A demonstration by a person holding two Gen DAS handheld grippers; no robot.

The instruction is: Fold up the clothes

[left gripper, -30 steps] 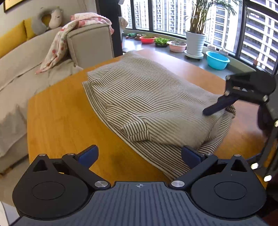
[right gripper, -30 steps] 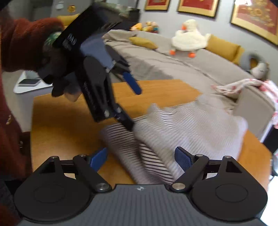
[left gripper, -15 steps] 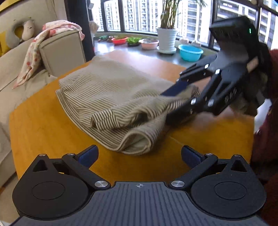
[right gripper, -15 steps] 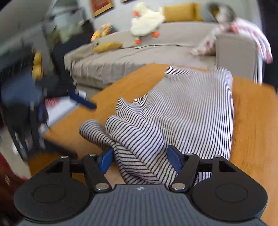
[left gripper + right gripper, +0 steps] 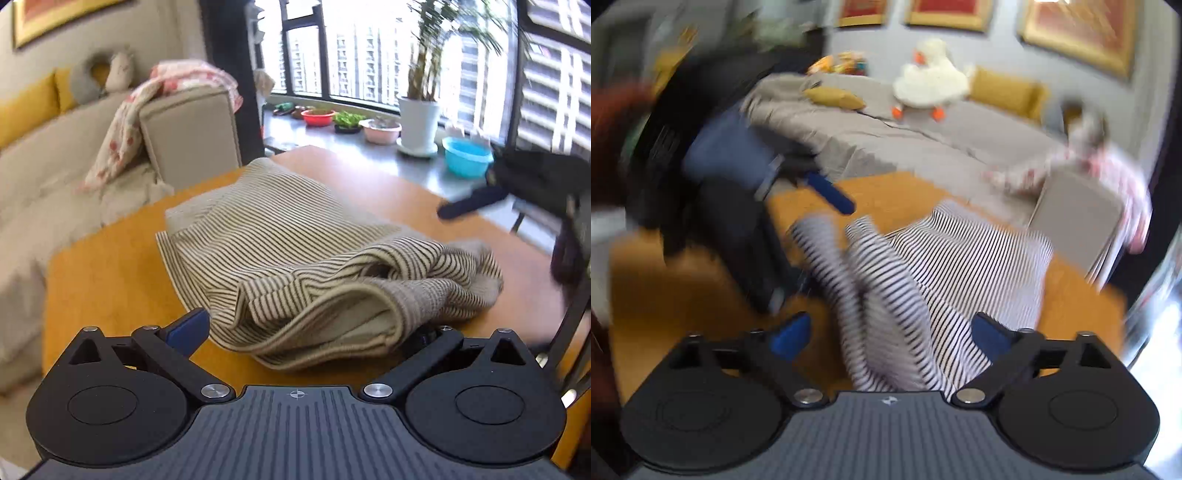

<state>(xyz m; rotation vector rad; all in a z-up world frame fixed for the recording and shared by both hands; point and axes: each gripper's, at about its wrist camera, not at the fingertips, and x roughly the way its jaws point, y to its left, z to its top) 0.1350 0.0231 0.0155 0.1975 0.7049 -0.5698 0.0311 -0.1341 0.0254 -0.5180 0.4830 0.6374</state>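
Right hand-held gripper [image 5: 890, 332] let go, jaws opening around the striped garment [image 5: 295, 266], probably not pinching it (blurred). Left hand-held gripper [image 5: 303, 328] spread at its bunched near edge. Garment on worktop [image 5: 103, 273], half-folded.

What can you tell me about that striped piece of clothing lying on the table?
The striped garment looks like soft ribbed knit, cream with thin dark stripes. It lies loosely folded in thick layers on the wooden table, its near edge bunched into rolls. That edge sits between the open fingers of the left gripper; the right gripper, jaws opening, has fabric between its fingers too.
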